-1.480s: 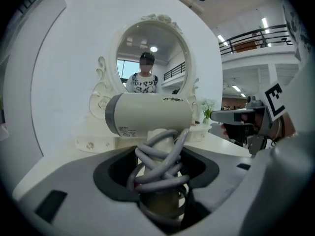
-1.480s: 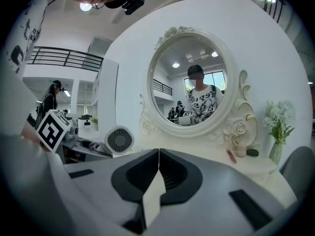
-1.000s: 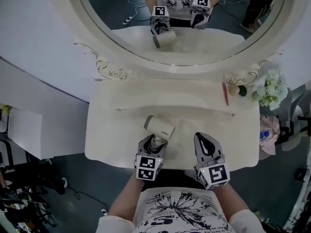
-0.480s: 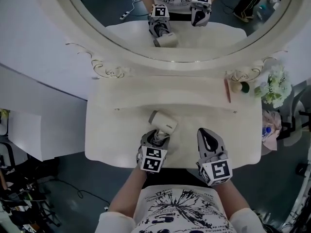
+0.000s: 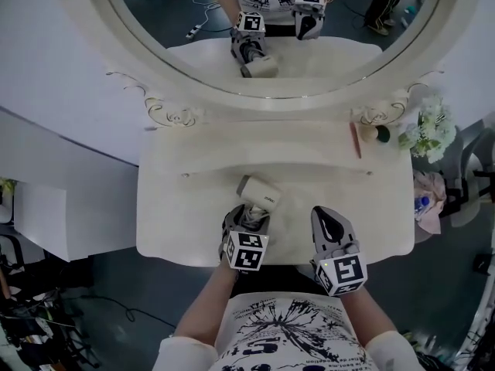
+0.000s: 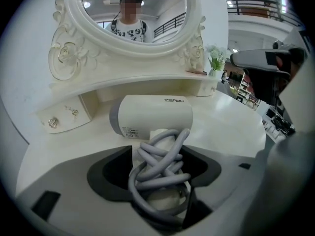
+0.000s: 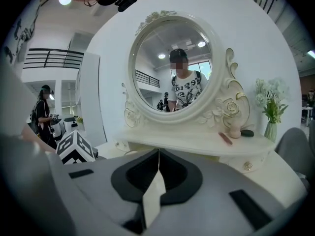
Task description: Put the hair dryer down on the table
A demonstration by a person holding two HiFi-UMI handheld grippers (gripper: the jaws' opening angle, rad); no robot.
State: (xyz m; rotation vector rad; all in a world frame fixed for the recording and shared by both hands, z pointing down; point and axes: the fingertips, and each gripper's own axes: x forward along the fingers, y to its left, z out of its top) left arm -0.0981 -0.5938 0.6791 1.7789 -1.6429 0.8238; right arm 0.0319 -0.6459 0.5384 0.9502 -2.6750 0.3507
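Head view is looking steeply down on the table [image 5: 178, 207] from above my chest, with the mirror [image 5: 186, 14] at top. Left gripper view is sitting low and very near. It's looking along my left gripper [image 5: 249, 219], whose jaws are opening with the dryer [image 5: 259, 194] handle between them. Right gripper view is riding higher, behind my right gripper [image 5: 325, 216]. Both are facing the mirror. All three are sharing mirror, shelf [image 5: 309, 141] and flowers [image 5: 425, 130].

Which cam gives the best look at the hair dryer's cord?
Left gripper view: the grey cord fills the foreground, coiled round the handle of the hair dryer, between the opening jaws of the left gripper. Head view shows the dryer small from above, with the cord mostly under the gripper. Right gripper view misses it.
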